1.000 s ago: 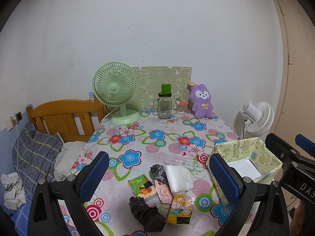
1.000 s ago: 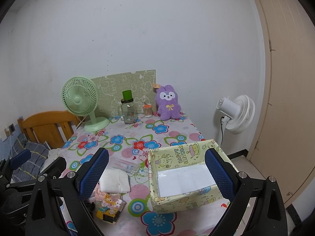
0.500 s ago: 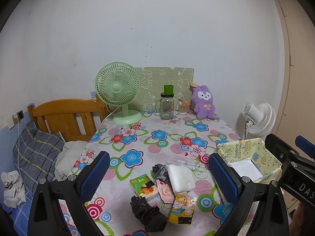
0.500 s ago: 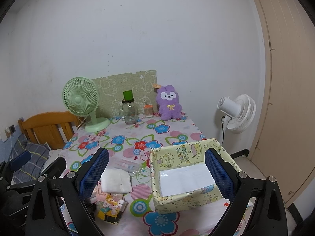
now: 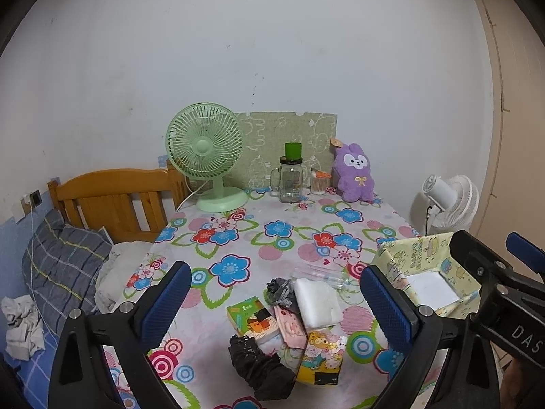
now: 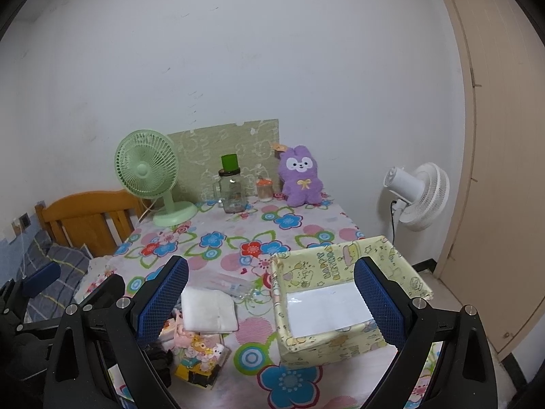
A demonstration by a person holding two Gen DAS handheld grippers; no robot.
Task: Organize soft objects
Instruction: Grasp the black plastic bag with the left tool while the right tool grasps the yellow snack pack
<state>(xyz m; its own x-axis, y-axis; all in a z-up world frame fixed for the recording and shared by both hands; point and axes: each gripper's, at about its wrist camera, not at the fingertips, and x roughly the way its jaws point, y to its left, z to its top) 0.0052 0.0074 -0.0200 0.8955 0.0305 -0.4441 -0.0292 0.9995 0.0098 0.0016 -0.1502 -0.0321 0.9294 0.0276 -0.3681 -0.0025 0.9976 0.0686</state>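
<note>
A pile of small soft items lies at the near edge of the floral table (image 5: 238, 238): a white folded cloth (image 5: 318, 301), a grey sock (image 5: 281, 289), a black cloth (image 5: 260, 371), a pink packet (image 5: 291, 325), a green tissue pack (image 5: 248, 317) and a yellow cartoon tissue pack (image 5: 322, 356). A yellow patterned box (image 6: 344, 303) stands open to their right, with only white paper inside. My left gripper (image 5: 272, 306) is open above the pile. My right gripper (image 6: 270, 303) is open above the box's left edge and the white cloth (image 6: 207, 310).
At the table's far edge stand a green desk fan (image 5: 207, 156), a glass jar with a green lid (image 5: 291, 180), a small jar (image 5: 320, 184) and a purple plush rabbit (image 5: 354, 173). A clear plastic wrapper (image 5: 316, 271) lies mid-table. A wooden bed is left, a white floor fan (image 6: 419, 194) right.
Both grippers have drifted slightly back and up, so the table objects sit a little lower and farther. Both stay open and empty.
</note>
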